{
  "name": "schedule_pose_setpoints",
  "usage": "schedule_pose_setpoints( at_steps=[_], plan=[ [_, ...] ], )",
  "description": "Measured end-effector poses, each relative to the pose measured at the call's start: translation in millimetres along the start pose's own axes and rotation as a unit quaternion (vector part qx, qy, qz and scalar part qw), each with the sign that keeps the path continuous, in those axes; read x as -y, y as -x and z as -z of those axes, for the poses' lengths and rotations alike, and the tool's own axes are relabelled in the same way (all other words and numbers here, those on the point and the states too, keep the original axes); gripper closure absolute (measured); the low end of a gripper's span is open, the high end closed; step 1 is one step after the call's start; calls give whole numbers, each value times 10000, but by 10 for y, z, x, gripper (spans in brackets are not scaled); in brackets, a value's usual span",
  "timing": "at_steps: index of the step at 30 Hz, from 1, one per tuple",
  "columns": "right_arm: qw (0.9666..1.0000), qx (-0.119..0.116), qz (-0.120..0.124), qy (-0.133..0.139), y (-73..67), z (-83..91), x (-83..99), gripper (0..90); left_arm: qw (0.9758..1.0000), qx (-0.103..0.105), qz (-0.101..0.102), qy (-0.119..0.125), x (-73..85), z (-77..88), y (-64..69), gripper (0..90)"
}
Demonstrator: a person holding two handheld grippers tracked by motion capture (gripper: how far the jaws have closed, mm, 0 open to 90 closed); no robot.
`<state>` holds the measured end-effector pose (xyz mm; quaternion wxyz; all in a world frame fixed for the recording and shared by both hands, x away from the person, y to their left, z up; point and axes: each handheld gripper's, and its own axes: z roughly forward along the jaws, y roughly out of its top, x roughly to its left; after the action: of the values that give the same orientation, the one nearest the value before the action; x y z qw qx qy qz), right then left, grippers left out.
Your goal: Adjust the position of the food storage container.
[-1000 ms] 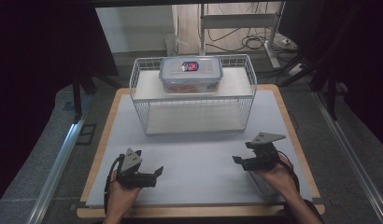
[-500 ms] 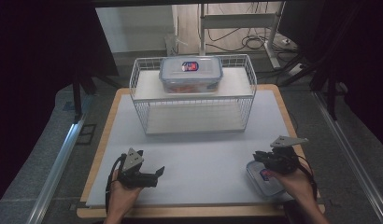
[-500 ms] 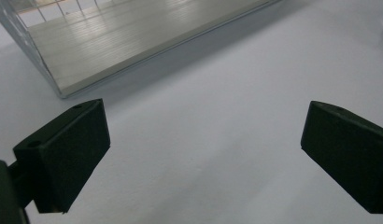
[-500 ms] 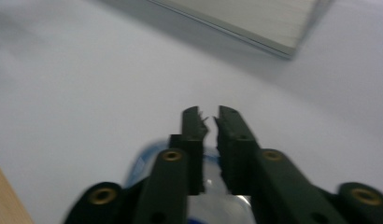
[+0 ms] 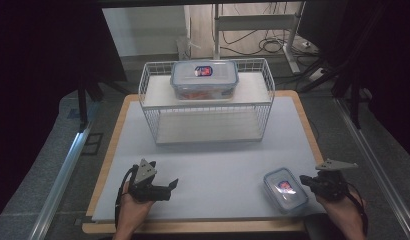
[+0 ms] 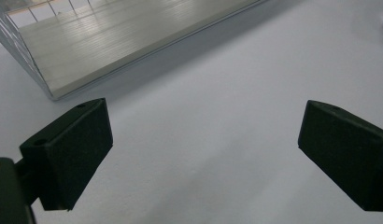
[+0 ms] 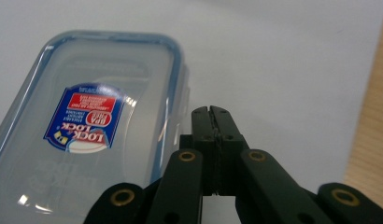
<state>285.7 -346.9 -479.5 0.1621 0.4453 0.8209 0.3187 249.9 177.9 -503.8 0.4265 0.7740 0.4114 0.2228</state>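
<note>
A small clear container with a blue-rimmed lid and a label (image 5: 285, 189) (image 7: 87, 130) lies flat on the white mat near the front right. My right gripper (image 5: 304, 179) (image 7: 211, 113) sits just to its right. Its jaws have just closed and press together with nothing between them, beside the lid's edge and apart from it. At the front left, my left gripper (image 5: 171, 184) (image 6: 203, 154) rests low over bare mat, jaws wide open and empty. A larger container of the same kind (image 5: 204, 79) stands on top of the white wire rack (image 5: 146, 98).
The rack's lower shelf (image 5: 208, 127) (image 6: 133, 42) lies bare behind the mat's middle (image 5: 218, 160). The wooden table edge (image 5: 106, 172) (image 7: 367, 140) frames the mat. Dark floor, a metal rail (image 5: 63, 175) and cables surround the table.
My right gripper has slid right and toward the front edge, off the small container, and its jaws have shut. The left gripper has stayed where it was.
</note>
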Motion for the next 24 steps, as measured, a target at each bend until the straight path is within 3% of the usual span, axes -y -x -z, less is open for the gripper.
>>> schedule_pose_setpoints(
  at_steps=[9, 17, 20, 24],
  plan=[
    [9998, 68, 144, -79, -125, -134, -141, 895, 10000, 64, 15, -8, 7, -19, 2, 32],
    [9986, -231, 469, -93, -302, -365, -347, 894, 10000, 85, -8, -20, 1, -29, 16, 34],
    [9980, -285, 557, -101, -278, -341, -349, 891, 10000, 80, 10, 4, 6, -17, 11, 35],
    [9990, -249, 360, -82, -199, -132, -181, 892, 9999, 116, 104, 30, 5, -24, -11, 36]
  ],
)
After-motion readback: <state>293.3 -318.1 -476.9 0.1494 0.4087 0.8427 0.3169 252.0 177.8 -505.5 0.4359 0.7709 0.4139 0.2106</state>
